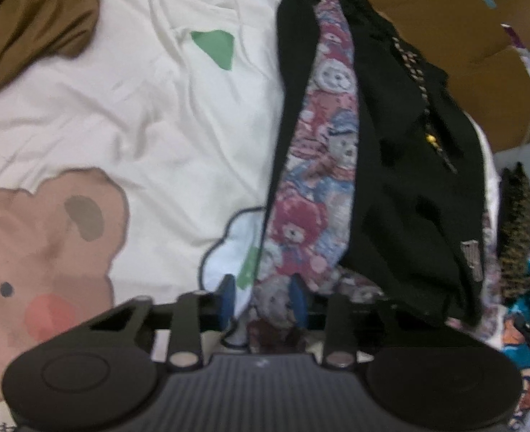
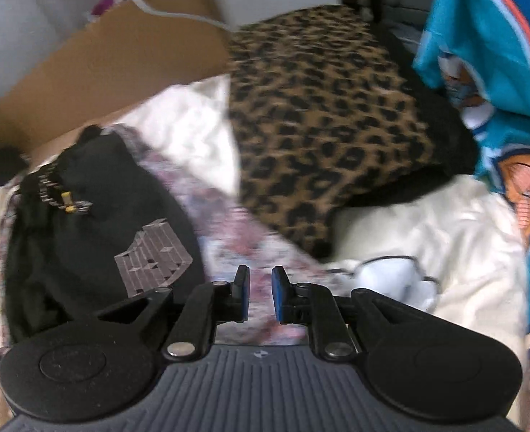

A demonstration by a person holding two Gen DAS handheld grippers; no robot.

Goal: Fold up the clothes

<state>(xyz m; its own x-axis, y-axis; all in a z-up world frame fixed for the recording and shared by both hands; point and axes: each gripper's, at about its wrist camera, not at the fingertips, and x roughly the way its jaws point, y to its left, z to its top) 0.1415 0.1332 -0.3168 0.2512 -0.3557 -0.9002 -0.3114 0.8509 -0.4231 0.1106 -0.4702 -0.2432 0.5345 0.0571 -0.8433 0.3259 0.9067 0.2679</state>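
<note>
on a bear-print bedspread (image 1: 128, 115), the left gripper (image 1: 263, 297) pinches the jacket (image 1: 402, 151) hem to fold it; the right gripper (image 2: 259, 293) hovers slightly parted, empty.

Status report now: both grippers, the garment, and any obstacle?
Left gripper shut on bear-print garment. Right gripper open above its print edge, holding nothing. Leopard-print cloth lies close beside the garment.

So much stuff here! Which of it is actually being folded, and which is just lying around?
In the job:
black jacket with teddy-bear lining
left claw, pinching the lining's edge
right claw, open just above the lining

Lying about:
leopard-print cloth
brown garment
teal printed cloth
cardboard box
bear-print bedsheet
</note>
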